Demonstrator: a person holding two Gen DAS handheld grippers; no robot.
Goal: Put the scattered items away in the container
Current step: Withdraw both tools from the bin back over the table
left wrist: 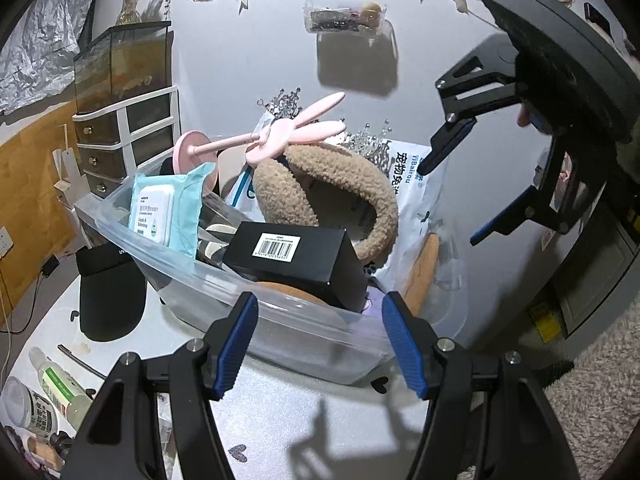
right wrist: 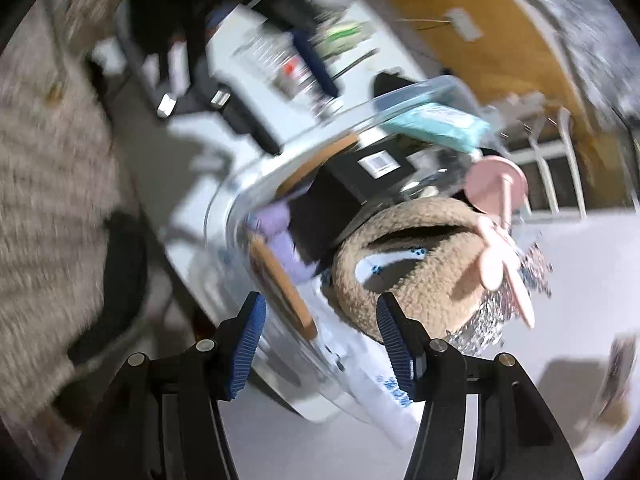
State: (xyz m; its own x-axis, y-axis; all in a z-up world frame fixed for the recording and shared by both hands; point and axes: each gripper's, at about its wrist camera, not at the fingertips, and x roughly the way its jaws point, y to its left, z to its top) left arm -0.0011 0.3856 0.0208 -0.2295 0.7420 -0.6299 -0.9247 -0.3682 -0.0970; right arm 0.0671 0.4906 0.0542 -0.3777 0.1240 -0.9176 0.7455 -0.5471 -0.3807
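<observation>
Fingers of the left gripper [left wrist: 320, 344] stand apart astride the clear plastic container's [left wrist: 288, 320] near rim; the right gripper's [right wrist: 320, 344] gape empty above it. Inside: black barcoded box [left wrist: 296, 260], tan fleecy headband [left wrist: 344, 184], on the white tabletop [left wrist: 280, 420].

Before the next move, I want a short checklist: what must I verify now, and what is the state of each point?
1. Right gripper empty: ok, jaws apart with nothing between the pads.
2. Left gripper empty: ok, open, only the bin rim seen behind it.
3. Right gripper clear of the bin: ok, it hangs above the bin in the left view.
4. Items sit inside the bin: not ok, the headband and pink stand rise above the rim.
5. Items left outside: not ok, the black visor and bottles lie on the table.
6. Bin steady: cannot tell.
</observation>
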